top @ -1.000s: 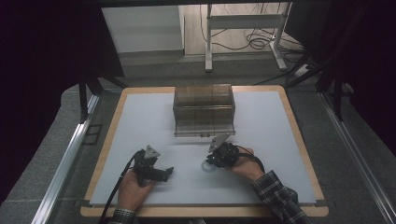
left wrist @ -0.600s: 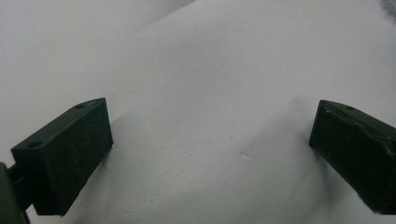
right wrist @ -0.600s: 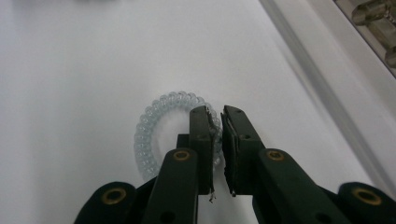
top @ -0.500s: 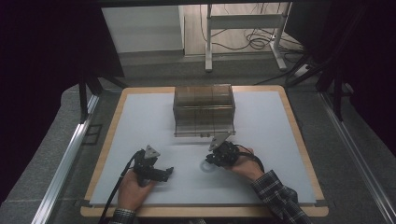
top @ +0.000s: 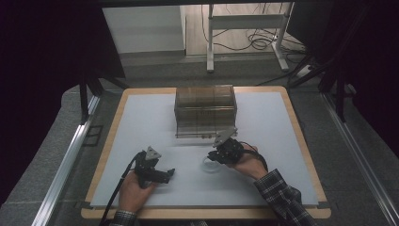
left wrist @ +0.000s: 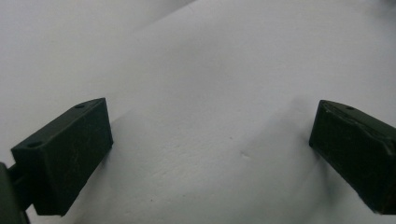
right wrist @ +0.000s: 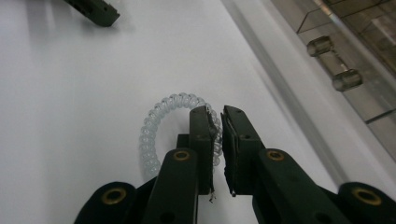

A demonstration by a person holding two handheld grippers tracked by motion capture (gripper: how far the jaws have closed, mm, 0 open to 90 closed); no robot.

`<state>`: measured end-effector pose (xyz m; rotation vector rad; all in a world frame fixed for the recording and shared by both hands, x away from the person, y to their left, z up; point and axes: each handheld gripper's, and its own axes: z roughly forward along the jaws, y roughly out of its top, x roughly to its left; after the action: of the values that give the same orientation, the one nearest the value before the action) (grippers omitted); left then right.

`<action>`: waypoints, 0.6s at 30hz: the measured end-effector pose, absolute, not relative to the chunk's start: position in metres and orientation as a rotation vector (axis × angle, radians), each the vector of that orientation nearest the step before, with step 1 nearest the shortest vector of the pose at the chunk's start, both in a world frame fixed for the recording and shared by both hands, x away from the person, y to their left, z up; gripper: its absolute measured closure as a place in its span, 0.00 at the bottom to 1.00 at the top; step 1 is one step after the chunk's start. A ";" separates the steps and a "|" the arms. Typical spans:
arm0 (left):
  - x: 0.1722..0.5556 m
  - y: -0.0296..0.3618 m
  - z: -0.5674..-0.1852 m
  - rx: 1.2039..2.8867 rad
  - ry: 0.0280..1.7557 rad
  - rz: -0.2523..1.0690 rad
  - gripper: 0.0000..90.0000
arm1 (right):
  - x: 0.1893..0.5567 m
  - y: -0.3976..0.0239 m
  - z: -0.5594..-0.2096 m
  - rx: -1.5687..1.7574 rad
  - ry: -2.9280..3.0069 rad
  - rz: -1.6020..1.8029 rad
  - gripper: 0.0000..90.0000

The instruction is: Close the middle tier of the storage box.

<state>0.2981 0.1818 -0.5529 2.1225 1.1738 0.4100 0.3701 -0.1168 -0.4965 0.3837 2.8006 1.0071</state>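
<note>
On the white counter (top: 141,122), at the left, the left claw (top: 165,175) rests with its jaws wide apart and nothing between them. Right of it, the right claw (right wrist: 218,122) is clamped on the clear spiral hair tie (right wrist: 152,133), just before the smoky plastic box (top: 205,109).

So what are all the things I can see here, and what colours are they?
Spiral hair tie: one, clear, on the white mat, pinched at one side by the right tool.
Box with a small knob handle: one, see-through brownish, at the far middle of the mat.
Mat: one, white, on a wooden board.
Metal stand: one, white, on the floor behind the table.
Left tool: one, black, jaws wide apart over bare mat.
Right tool: one, black, shut on the hair tie.
Hands: two, one checked sleeve.
</note>
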 end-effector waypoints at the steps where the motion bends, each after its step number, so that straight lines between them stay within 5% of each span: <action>1: 0.298 0.182 -0.553 2.123 1.174 0.410 0.00 | 0.371 -0.117 -0.496 0.386 2.799 1.013 0.90; 18: 0.298 0.182 -0.553 2.122 1.173 0.410 0.00 | 0.379 -0.121 -0.482 0.430 2.767 1.062 0.90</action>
<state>0.2982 0.1818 -0.5530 2.1218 1.1732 0.4100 0.3793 -0.1206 -0.4823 0.4300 2.7665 1.0621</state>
